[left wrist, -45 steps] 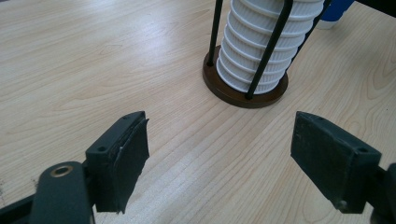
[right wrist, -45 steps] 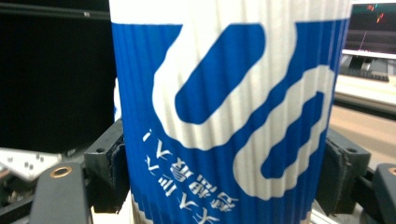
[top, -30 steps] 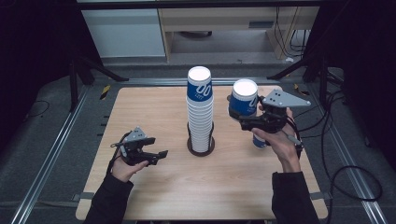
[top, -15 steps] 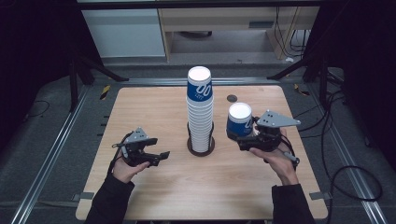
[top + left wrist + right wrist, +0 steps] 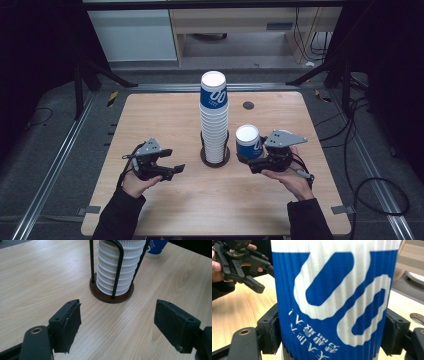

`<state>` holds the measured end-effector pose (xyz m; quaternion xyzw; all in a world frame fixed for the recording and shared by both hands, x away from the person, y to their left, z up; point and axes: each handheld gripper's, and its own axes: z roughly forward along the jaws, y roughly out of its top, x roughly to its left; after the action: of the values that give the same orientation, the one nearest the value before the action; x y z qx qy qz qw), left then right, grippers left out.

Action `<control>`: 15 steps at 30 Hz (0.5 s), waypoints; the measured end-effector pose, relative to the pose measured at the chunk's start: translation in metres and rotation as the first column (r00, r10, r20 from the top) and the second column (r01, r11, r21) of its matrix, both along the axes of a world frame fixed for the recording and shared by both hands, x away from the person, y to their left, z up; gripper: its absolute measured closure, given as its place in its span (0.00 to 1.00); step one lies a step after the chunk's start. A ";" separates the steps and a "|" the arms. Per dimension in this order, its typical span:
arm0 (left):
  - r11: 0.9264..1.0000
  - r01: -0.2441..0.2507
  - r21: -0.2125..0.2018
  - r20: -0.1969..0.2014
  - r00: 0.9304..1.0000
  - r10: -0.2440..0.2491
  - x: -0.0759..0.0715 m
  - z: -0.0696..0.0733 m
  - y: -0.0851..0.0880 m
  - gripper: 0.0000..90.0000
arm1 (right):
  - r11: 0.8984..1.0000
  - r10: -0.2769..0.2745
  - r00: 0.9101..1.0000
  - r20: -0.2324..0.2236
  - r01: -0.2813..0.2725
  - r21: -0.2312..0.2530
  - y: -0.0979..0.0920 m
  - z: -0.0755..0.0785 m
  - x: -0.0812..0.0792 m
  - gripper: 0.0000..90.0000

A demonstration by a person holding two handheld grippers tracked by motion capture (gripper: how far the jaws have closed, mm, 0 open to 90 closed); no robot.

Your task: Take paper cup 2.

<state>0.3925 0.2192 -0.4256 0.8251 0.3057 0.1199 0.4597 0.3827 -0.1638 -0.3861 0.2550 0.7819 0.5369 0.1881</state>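
A tall stack of upside-down blue-and-white paper cups (image 5: 214, 120) stands in a black wire holder with a brown round base (image 5: 215, 160) at the table's middle. Just right of it, my right gripper (image 5: 249, 159) is shut on a single upside-down blue cup (image 5: 248, 141); its pads press the cup's ribbed sides (image 5: 334, 297). The cup's rim is down near the tabletop; whether it touches I cannot tell. My left gripper (image 5: 172, 161) hovers left of the holder, open with nothing between the jaws (image 5: 117, 325), which have just been closing a little. It faces the stack (image 5: 117, 265).
A small dark round disc (image 5: 248, 105) lies on the wooden table (image 5: 165, 115) behind the stack. Metal rails run along both sides of the table. Cables trail on the floor at the right.
My right gripper has come down with the blue cup, from beside the stack's top to near the tabletop. The left hand has stayed put, its jaws slightly narrower.
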 end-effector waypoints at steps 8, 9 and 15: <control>1.000 0.025 -0.002 0.002 1.000 -0.025 -0.002 0.002 -0.003 0.24 | 0.998 0.051 0.999 -0.011 -0.052 -0.037 0.009 -0.006 0.000 0.24; 1.000 0.028 0.000 0.005 1.000 -0.028 -0.003 0.002 -0.004 0.24 | 0.997 0.059 0.998 -0.013 -0.060 -0.043 0.011 -0.007 0.000 0.24; 0.999 0.043 -0.005 0.009 0.999 -0.043 -0.005 0.004 -0.006 0.25 | 0.992 0.103 0.994 -0.020 -0.104 -0.075 0.023 -0.014 -0.001 0.24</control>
<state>0.3876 0.2132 -0.4214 0.8299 0.2860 0.1128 0.4656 0.3815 -0.1408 -0.3996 0.2109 0.8155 0.5136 0.1632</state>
